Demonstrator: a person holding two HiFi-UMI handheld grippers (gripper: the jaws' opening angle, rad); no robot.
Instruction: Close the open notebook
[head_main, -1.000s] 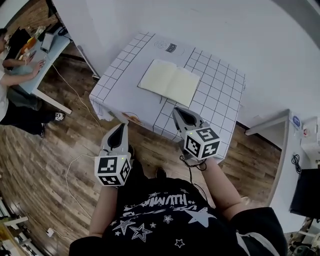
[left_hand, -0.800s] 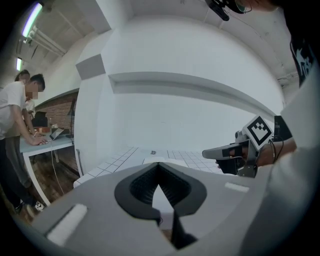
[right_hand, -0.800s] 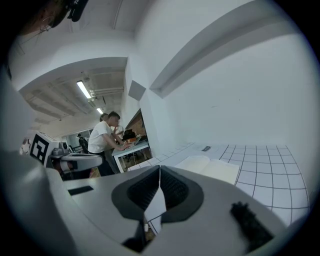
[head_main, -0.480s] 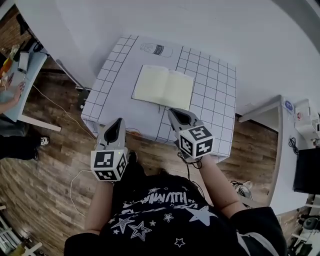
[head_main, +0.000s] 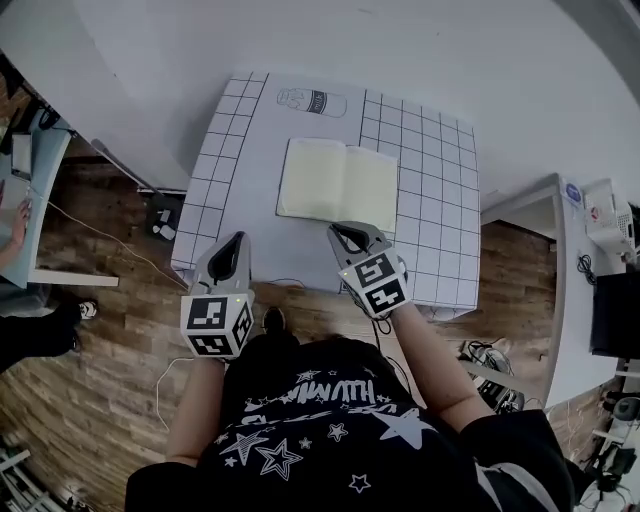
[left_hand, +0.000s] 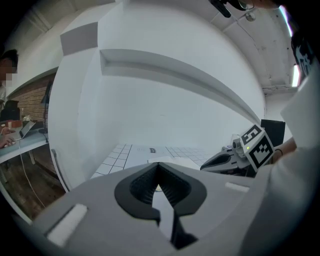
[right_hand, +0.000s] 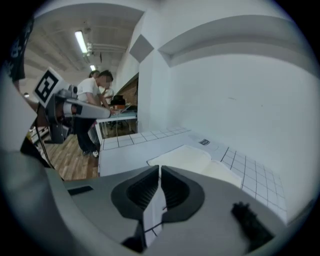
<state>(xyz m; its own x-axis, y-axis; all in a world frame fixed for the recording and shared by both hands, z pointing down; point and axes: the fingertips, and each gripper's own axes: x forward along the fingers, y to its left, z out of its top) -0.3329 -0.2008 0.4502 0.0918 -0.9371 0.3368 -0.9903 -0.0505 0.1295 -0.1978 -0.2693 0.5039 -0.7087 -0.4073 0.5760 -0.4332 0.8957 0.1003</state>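
Observation:
The open notebook (head_main: 338, 183) lies flat with cream pages on the white gridded table (head_main: 225, 190). My right gripper (head_main: 342, 232) is shut with nothing in it and hangs just over the notebook's near edge. My left gripper (head_main: 233, 240) is also shut and empty, at the table's near edge, to the left of the notebook. In the right gripper view the notebook (right_hand: 200, 162) lies just beyond the closed jaws, and the left gripper (right_hand: 109, 114) shows at the left. In the left gripper view the table (left_hand: 125, 152) lies ahead and the right gripper (left_hand: 210, 164) reaches in from the right.
A printed label (head_main: 312, 101) is on the table's far side, by the white wall. A grey side table (head_main: 560, 250) stands to the right. A blue desk with a person's hand (head_main: 15, 215) is at the far left. Cables lie on the wooden floor (head_main: 100, 260).
Both grippers have come forward to the table. The right one now reaches the notebook's near edge, the left one the table's edge. The notebook stays open.

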